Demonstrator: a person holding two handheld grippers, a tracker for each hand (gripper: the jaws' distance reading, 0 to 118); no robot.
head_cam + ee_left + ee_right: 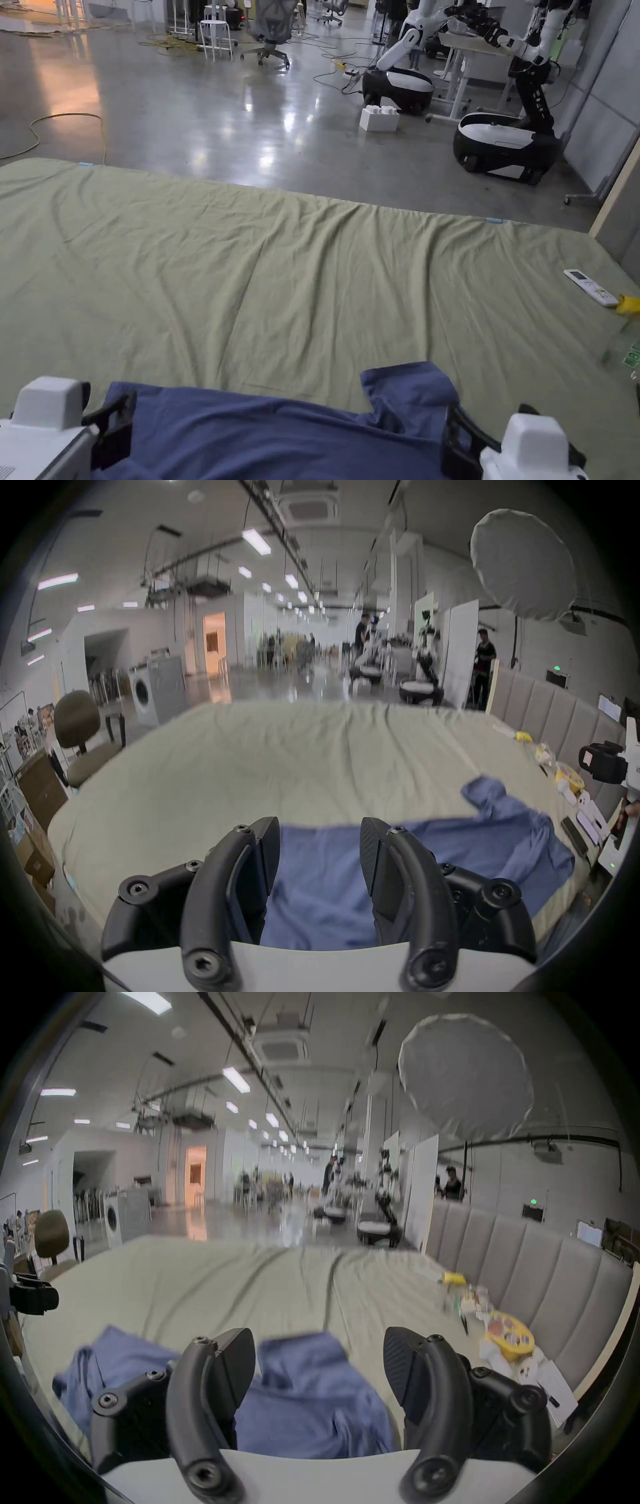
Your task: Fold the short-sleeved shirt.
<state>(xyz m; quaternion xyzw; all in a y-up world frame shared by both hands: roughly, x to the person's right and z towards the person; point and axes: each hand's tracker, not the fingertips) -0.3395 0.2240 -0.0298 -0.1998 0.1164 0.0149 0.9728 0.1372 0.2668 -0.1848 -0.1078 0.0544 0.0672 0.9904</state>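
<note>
Nearest in the head view are the two white-bodied claws at the bottom edge, the left gripper (115, 425) and the right gripper (459, 440), with the blue short-sleeved shirt (275, 431) lying flat between them on the green bed sheet (312, 275); one sleeve (409, 382) sticks out just ahead of the right claw. From here I would judge the folding barely begun: the cloth looks spread out, no fold is plain, and all the folds seem left to make. Well beyond the right claw a white remote control (590, 287) rests near the sheet's edge. In the left gripper view the left gripper (320, 840) stands with its jaws apart, nothing between them but the shirt (322, 888) lying below and stretching away to that claw's right, where the sleeve (485, 795) rises; the other claw (604, 765) hangs well off at that side. In the right gripper view the right gripper (320, 1352) is also spread wide, poised low over the shirt (304, 1390), the cloth running from under its jaws off to its left. Both claws point forward across the bed, roughly level, and I cannot tell whether either touches the fabric.
</note>
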